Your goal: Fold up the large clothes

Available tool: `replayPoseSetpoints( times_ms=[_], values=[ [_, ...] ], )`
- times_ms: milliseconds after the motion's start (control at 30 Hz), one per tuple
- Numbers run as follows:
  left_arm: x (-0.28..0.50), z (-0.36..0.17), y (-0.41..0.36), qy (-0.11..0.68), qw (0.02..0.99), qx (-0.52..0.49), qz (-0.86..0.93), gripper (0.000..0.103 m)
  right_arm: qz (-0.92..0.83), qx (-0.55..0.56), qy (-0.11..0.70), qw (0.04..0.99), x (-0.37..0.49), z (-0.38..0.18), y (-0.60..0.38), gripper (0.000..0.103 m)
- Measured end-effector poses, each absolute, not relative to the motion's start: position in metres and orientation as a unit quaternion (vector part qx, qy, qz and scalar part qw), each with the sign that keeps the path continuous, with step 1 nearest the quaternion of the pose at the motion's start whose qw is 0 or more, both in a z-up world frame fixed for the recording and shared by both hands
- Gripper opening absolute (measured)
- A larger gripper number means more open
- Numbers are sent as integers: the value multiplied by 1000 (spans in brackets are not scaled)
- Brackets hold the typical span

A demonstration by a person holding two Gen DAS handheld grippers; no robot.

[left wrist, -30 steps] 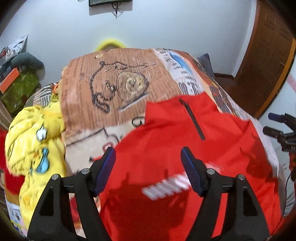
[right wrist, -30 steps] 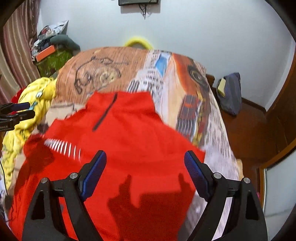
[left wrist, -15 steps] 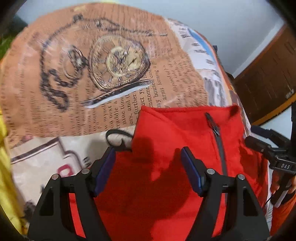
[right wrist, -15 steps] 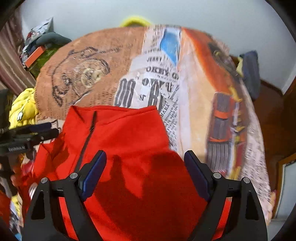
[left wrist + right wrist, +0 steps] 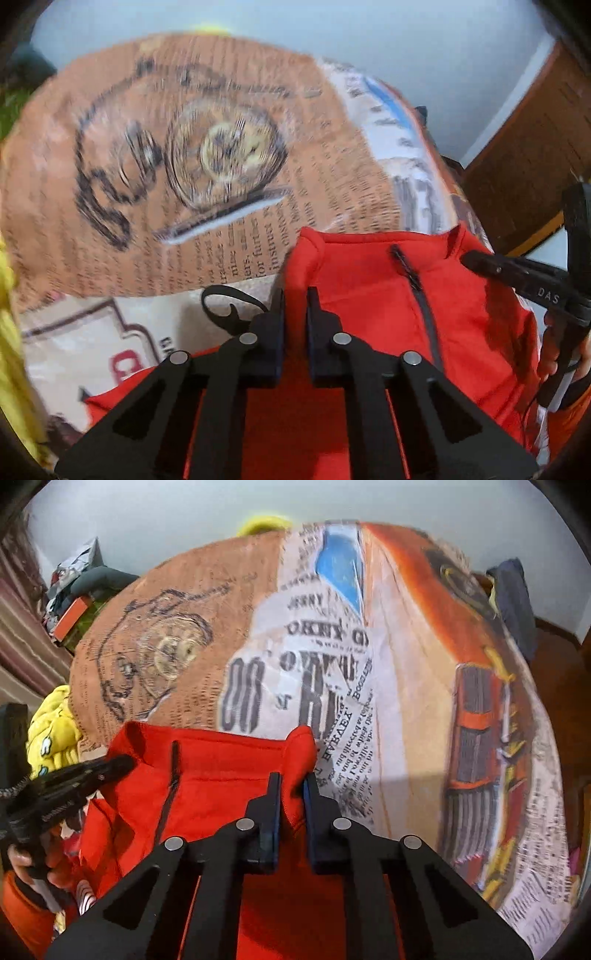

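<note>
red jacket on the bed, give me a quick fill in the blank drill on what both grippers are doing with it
1. The left gripper is closing on a corner of the ____ jacket.
2. The right gripper pinches the jacket's other far corner, and its pads are ____ in colour.
3. The jacket lies on a bedspread printed like a ____.
4. The dark zipper runs between the two ____ corners.

Missing words: red; blue; newspaper; gripped
</note>
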State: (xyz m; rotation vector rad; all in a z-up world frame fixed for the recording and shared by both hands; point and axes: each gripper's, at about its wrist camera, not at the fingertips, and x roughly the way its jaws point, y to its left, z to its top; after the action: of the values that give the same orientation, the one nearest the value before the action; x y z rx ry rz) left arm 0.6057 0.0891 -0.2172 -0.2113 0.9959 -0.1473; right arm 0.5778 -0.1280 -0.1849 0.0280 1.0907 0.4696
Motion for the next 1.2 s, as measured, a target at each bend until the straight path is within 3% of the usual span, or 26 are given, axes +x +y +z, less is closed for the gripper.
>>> replayPoseSetpoints(
  times_ms=[233,433,733,967,1100,1200],
  values=[
    [539,-128,73,433,895,-38,-101,8,254,-37,444,858,512,-106,-124,8],
    [472,-96,66,430,894,-21,-124,8,283,-42,425,859,432,-69,-140,8],
    [388,-132,46,470,869,-1,-153,9,289,-41,459,839,347,-103,-140,8],
    [346,-194,34,514,844,13,-151,11,278,-39,508,814,314,-154,-150,9],
    [330,-216,34,524,839,10,-150,36,267,-49,528,805,302,-172,-151,14],
    [320,-214,46,525,838,-9,-147,47,262,-62,531,803,294,-168,-154,21]
  ],
)
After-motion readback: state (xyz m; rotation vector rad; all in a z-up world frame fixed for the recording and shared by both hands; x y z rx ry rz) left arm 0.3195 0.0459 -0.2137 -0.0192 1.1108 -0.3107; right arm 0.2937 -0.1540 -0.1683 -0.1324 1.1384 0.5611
